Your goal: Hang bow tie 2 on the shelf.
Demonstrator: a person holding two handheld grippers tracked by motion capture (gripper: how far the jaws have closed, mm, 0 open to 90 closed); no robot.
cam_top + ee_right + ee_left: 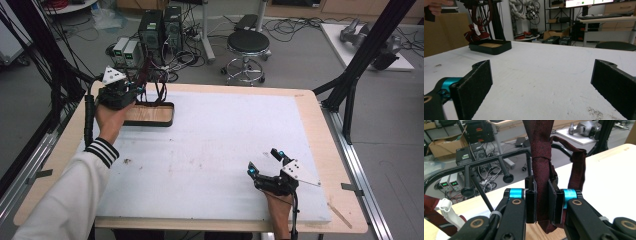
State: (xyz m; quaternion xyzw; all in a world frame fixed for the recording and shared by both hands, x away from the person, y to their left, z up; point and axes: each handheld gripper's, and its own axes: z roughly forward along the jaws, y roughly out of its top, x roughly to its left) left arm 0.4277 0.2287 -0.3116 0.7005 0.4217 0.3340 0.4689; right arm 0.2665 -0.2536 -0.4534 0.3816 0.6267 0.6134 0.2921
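Observation:
A dark red tie (pixel 541 170) hangs knotted over a bar of a black rack (pixel 486 162). My left gripper (pixel 541 202) is shut on the tie's lower part, pads pressing both sides. In the high view the left gripper (pixel 135 91) is at the far left of the table, over a black tray (pixel 150 123) with a wooden floor, where the ties (pixel 161 92) hang. My right gripper (pixel 265 162) rests near the front right of the white board (pixel 210 150), open, with nothing between its pads (pixel 476 82). The right gripper view shows the tray (pixel 499 48) and bunched ties (pixel 475 33) far off.
Another red tie with a white strap (pixel 445 206) lies at the left beside the tray. Behind the table stand a round stool (pixel 247 45), computer boxes (pixel 160 27) and loose cables. A black frame post (pixel 360 65) rises at the right.

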